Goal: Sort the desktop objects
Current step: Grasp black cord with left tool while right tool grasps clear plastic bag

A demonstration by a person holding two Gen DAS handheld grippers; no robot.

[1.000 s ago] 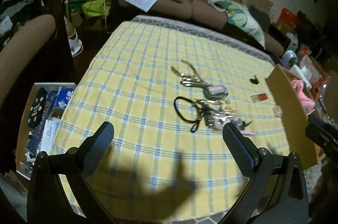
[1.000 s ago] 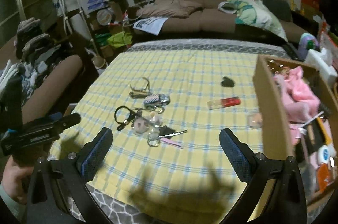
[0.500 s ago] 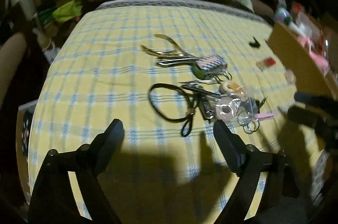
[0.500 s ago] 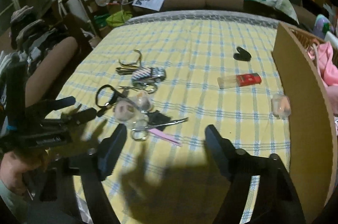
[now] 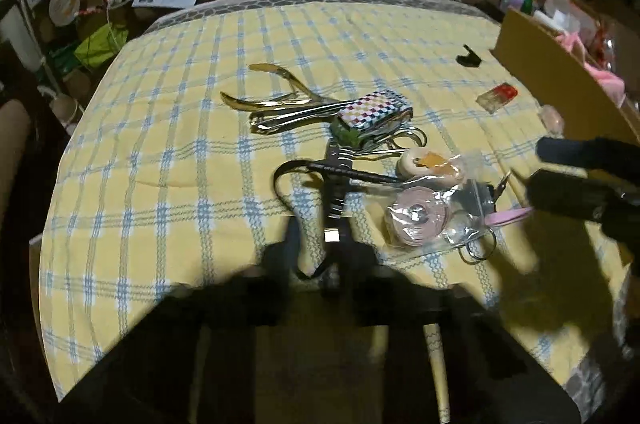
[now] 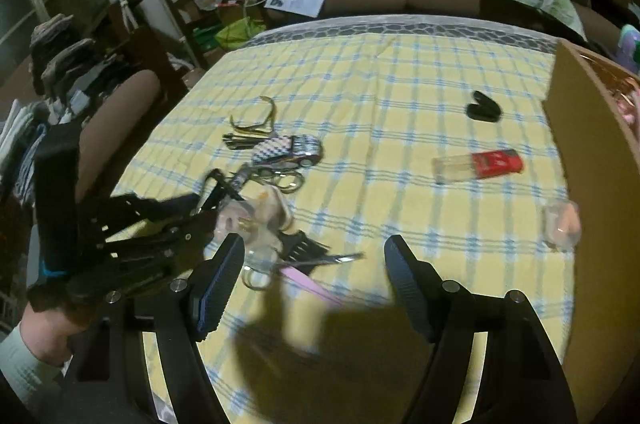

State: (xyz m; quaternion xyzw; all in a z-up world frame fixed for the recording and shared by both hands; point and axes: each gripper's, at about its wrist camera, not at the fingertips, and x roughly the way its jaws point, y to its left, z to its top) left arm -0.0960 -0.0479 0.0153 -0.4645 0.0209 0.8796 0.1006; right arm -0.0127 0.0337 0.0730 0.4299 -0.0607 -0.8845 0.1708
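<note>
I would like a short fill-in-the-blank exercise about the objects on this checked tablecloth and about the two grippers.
1. The black clip lies on the ______ and blue checked tablecloth.
2. The small clear bottle has a ______ label.
3. The right gripper has its jaws ______, with nothing pressed between them.
4. The tall cardboard box stands at the ______ edge of the right wrist view.

Missing words: yellow; red; open; right
</note>
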